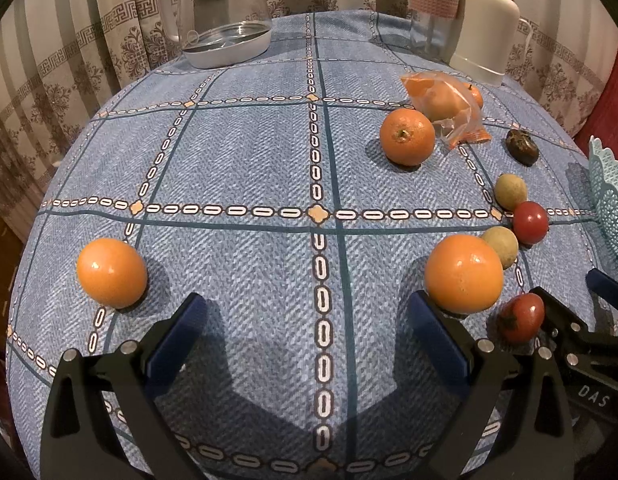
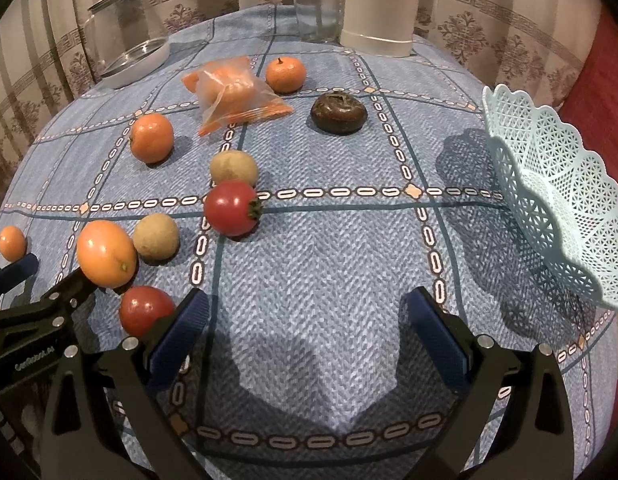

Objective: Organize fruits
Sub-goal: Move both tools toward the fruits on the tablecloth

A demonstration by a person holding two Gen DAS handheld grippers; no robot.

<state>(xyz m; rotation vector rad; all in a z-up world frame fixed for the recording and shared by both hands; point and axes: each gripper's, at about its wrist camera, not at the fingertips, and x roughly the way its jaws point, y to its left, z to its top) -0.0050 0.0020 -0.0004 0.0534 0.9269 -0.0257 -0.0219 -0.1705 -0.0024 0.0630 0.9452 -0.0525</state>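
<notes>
Fruit lies loose on table [image 2: 329, 264], basket [image 2: 557, 200] empty (far right). Both grippers spread wide, holding nothing. Left gripper [image 1: 305, 320] beside big orange [image 1: 463, 274]. Next: pinch it, carry to basket.

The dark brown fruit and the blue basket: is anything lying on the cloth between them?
No. In the right wrist view only bare tablecloth separates the dark brown fruit from the blue basket.

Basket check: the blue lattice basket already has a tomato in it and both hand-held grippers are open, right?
Not quite. The right wrist view shows the blue lattice basket with nothing in it; both tomatoes sit on the tablecloth. Both hand-held grippers are open, as you said.
</notes>
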